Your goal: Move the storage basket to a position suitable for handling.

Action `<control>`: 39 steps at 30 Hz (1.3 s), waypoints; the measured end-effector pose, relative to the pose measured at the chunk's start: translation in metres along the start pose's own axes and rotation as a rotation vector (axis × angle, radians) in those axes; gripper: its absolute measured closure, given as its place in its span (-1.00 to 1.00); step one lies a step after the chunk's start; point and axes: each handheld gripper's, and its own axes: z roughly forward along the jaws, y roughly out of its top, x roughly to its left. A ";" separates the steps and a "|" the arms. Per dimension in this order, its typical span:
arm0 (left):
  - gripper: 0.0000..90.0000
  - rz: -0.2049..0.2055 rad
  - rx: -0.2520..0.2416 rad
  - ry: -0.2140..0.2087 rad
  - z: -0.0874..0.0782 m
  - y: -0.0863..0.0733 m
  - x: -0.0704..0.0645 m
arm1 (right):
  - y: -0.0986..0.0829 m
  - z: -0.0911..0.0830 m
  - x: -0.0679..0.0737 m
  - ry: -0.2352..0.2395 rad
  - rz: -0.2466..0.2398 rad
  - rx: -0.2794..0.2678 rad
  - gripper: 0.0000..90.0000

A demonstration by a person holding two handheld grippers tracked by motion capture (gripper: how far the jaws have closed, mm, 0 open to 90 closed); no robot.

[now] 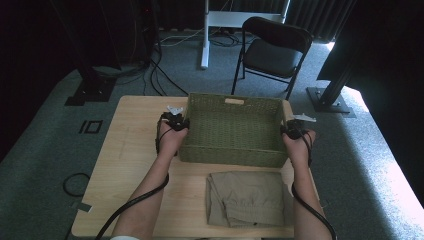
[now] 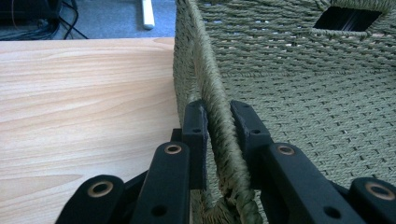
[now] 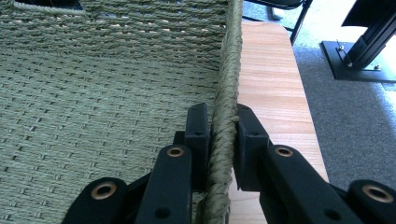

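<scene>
Green woven rope formed a rectangular basket [image 1: 233, 131] that sat on a pale wooden table [image 1: 135, 150], toward its far edge. The left gripper [image 1: 176, 120] pinched the basket's left rim, one jaw inside the wall and one outside, both pressed against the braided edge. The right gripper [image 1: 293, 127] clamped the right rim the same way. A folded khaki garment [image 1: 247, 198] lay on the table just in front of the basket, near the person's forearms.
</scene>
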 end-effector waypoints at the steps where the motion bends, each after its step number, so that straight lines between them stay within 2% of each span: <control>1: 0.75 0.007 0.005 0.002 0.000 0.000 -0.001 | 0.000 0.000 -0.001 0.002 -0.001 0.002 0.74; 11: 0.75 0.006 0.009 0.005 0.002 0.001 -0.015 | 0.000 -0.001 -0.017 0.015 0.012 0.000 0.74; 19: 0.74 -0.005 0.015 0.002 0.003 0.001 -0.016 | 0.001 0.000 -0.018 0.009 -0.008 0.007 0.74; 24: 0.73 0.021 0.021 0.008 0.003 0.002 -0.017 | 0.001 0.000 -0.018 0.006 -0.012 0.008 0.74; 29: 0.70 0.016 0.023 -0.005 0.003 0.002 -0.016 | 0.001 0.000 -0.017 0.004 -0.014 0.005 0.68; 31: 0.59 0.002 0.026 -0.031 0.003 0.003 -0.015 | 0.001 -0.001 -0.019 0.000 -0.002 -0.005 0.55; 33: 0.39 0.003 0.028 -0.058 0.003 0.004 -0.016 | 0.001 -0.001 -0.019 0.018 0.007 -0.015 0.45; 36: 0.13 0.058 0.023 -0.083 0.002 0.008 -0.016 | 0.001 -0.001 -0.019 0.035 0.004 -0.046 0.23; 39: -0.14 0.108 0.033 -0.115 0.000 0.014 -0.017 | 0.001 -0.001 -0.022 0.087 0.010 -0.067 -0.06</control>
